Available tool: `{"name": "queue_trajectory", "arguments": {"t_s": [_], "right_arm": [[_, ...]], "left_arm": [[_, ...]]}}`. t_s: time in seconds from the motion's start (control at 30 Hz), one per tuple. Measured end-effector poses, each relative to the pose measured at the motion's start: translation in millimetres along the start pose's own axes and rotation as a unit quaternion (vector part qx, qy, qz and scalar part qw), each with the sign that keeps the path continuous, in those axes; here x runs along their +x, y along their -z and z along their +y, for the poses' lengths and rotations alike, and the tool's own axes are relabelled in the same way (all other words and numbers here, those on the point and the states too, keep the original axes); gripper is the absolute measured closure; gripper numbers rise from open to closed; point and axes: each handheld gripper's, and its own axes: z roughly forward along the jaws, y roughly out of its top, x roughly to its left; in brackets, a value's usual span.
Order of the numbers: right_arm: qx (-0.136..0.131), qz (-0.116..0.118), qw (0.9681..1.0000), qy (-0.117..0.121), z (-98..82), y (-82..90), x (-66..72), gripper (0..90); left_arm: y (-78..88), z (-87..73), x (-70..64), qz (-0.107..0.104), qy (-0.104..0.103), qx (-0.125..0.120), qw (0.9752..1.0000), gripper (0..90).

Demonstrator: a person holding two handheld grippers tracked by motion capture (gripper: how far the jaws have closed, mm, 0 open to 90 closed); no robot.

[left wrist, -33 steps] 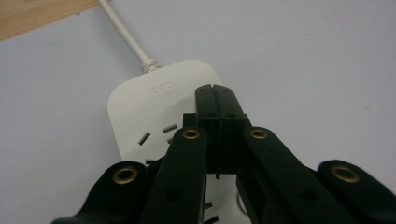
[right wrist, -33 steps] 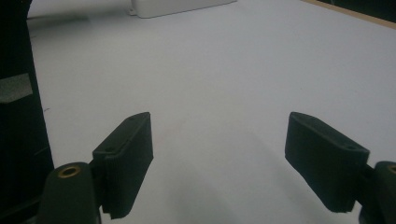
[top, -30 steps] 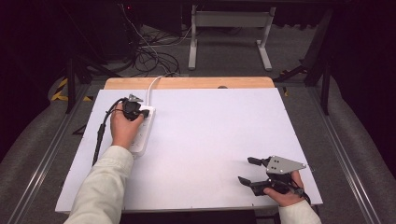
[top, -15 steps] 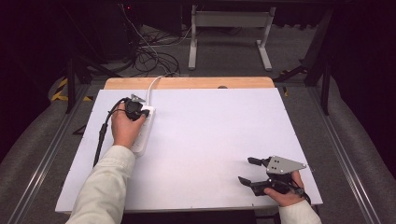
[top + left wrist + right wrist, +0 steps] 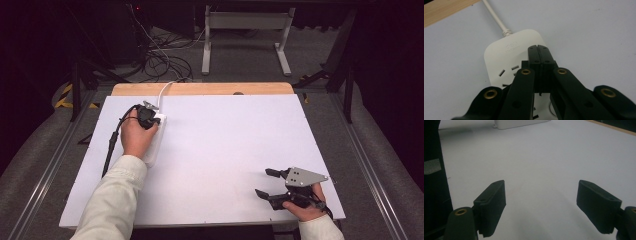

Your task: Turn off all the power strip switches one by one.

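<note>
A white power strip (image 5: pixel 509 53) lay at the far left of the white worktop (image 5: pixel 225 150), its cord (image 5: pixel 495 17) running off toward the wooden far edge. The left gripper (image 5: pixel 539 53) was held over the strip's sockets, its jaws pressed together on nothing. At the near right, well apart from the strip, the right gripper (image 5: pixel 266 183) was held low with its jaws spread wide.

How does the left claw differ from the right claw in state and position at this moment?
The left claw has its jaws pressed together, while the right claw has its jaws wide apart. The left claw is over the white power strip at the table's far left; the right claw sits near the front right corner above bare white table. Both are black and hand-held.
</note>
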Motion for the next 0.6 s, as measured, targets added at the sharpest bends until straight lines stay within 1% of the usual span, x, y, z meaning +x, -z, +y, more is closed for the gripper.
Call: {"name": "queue_trajectory", "arguments": {"t_s": [0.1,0.13,0.17,0.2,0.23,0.27,0.3,0.37,0.43,0.47,0.5,0.53,0.6], "right_arm": [[-0.001,0.000,1.0000,0.001,-0.1,0.4,0.0,24.2],[-0.001,-0.001,1.0000,0.000,-0.3,0.6,-0.1,24.2],[-0.002,-0.001,1.0000,-0.001,-0.3,0.7,-0.3,24.2],[-0.003,-0.001,1.0000,-0.002,-0.2,0.7,-0.4,24.1],[-0.003,-0.002,1.0000,-0.002,-0.1,0.7,-0.5,24.2],[-0.003,-0.002,1.0000,-0.002,-0.1,0.7,-0.5,24.2],[-0.003,-0.002,1.0000,-0.002,-0.1,0.6,-0.9,24.2],[-0.002,-0.003,1.0000,-0.003,-0.3,0.3,-1.6,24.2],[-0.001,-0.003,1.0000,-0.003,-0.3,0.2,-1.3,24.2],[0.000,-0.003,1.0000,-0.002,-0.2,0.2,-0.9,24.2],[0.000,-0.003,1.0000,-0.001,-0.1,-0.1,-0.5,24.2],[-0.001,-0.002,1.0000,-0.002,0.3,-0.2,0.1,24.2],[-0.001,-0.003,1.0000,0.000,0.9,-0.3,1.2,24.1]], "left_arm": [[0.4,-1.1,2.2,-0.006,0.004,-0.006,1.0000,90.0],[0.8,-1.0,3.1,-0.007,0.001,-0.008,0.9999,90.0],[4.3,0.1,4.4,-0.013,0.004,-0.013,0.9998,90.0],[7.0,0.0,5.4,-0.020,0.014,-0.011,0.9996,90.0],[11.4,-0.4,7.6,-0.030,0.019,-0.024,0.9991,90.0],[11.4,-0.4,7.6,-0.030,0.019,-0.024,0.9991,90.0],[22.1,1.1,8.9,-0.037,0.022,-0.047,0.9980,90.0],[34.4,3.2,7.1,-0.045,0.017,-0.063,0.9969,90.0],[45.0,4.3,4.6,-0.048,0.009,-0.075,0.9960,90.0],[45.0,4.3,4.6,-0.048,0.009,-0.075,0.9960,90.0],[51.1,4.0,2.1,-0.045,0.001,-0.076,0.9961,90.0],[51.1,4.0,2.1,-0.045,0.001,-0.076,0.9961,90.0],[53.5,2.6,0.1,-0.043,-0.007,-0.073,0.9964,90.0]]}}
